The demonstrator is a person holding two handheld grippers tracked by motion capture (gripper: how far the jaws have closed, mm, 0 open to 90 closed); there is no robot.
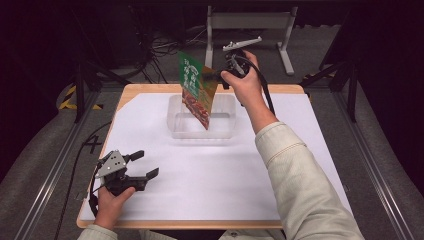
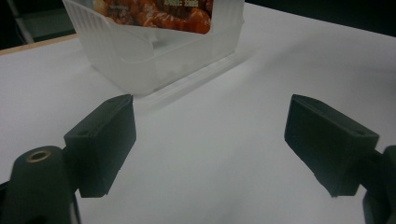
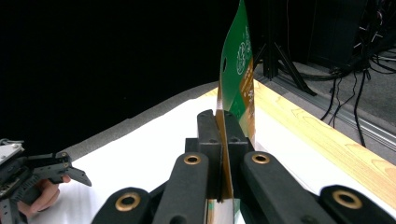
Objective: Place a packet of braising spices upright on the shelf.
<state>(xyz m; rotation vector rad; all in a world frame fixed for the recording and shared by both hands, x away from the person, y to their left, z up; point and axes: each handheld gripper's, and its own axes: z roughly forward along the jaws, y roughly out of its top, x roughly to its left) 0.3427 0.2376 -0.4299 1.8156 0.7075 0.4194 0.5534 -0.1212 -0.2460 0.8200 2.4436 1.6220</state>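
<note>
Nearest the person, at the front left corner of the bench [image 1: 210, 200], the left hand-held gripper [image 1: 141, 164] rests low over the white sheet with a hand [image 1: 111, 201] wrapped around its grip. Its jaws are spread wide with nothing between them; in the left gripper view only bare white surface lies in the gap, and the clear plastic tub [image 2: 140, 60] stands a little way beyond the tips.

Farther out, past the middle of the sheet, that tub [image 1: 176, 125] sits on the bench, open at the top and see-through (its far wall is hard to make out).

Above it the right hand-held gripper [image 1: 212, 76] is held up in the air by the right hand [image 1: 246, 82], the pale sleeve [image 1: 295, 175] reaching in from the lower right. Its jaws are pressed together on the upper edge of a snack packet [image 1: 197, 90], green at the top and red-orange lower down. The packet hangs tilted, its lower corner dipping into the tub; whether it touches the bottom I cannot tell. In the right gripper view the packet [image 3: 238, 74] stands edge-on, pinched flat between the two black jaws.

Beyond the bench are a grey metal stand [image 1: 247, 22] and loose cables [image 1: 165, 47] on the floor.
</note>
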